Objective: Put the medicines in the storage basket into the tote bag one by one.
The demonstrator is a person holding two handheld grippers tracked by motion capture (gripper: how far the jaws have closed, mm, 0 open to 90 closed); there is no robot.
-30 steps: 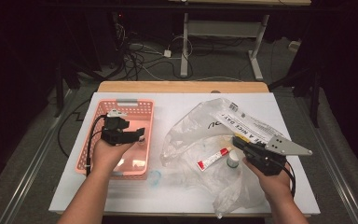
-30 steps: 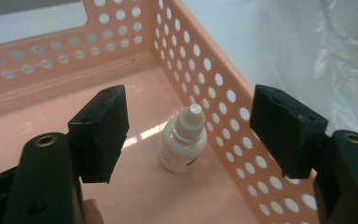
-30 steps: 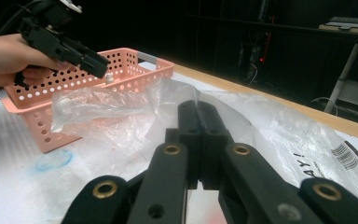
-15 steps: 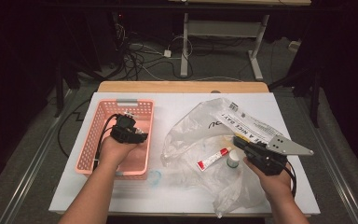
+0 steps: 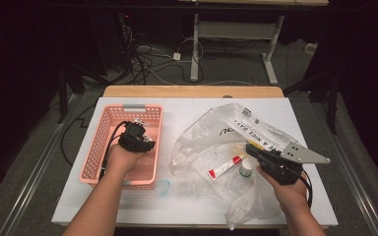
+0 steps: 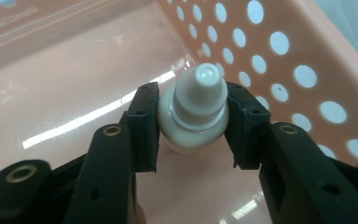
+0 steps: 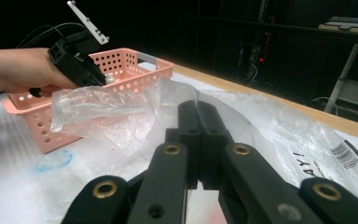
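Left gripper [image 5: 137, 133] sits over the pink perforated basket [image 5: 94, 152] on the left half of the white table [image 5: 187, 206]. In the left gripper view its jaws are clamped on a small white dropper bottle [image 6: 196, 105], one pad on each side of the bottle just under the ribbed cap, nozzle pointing away from the camera. The bottle is inside the basket, near the perforated side wall [image 6: 279, 60]; cannot tell if it touches the basket floor.

Right gripper [image 5: 257, 151] is held over the crumpled clear plastic bag [image 5: 211, 132] on the right half of the table, grey three-cornered plate on top. In the right gripper view its jaws [image 7: 199, 135] are pressed together, with nothing seen between them.

A white tube with a red cap [image 5: 224, 167] lies on the bag, just left of the right gripper. A small white-capped bottle [image 5: 246, 167] stands beside it, close to the right hand [image 5: 288, 191]. A blue scribbled mark [image 5: 163, 187] is on the table just beside the basket's near right corner. Bag carries black print and a barcode [image 5: 246, 113].
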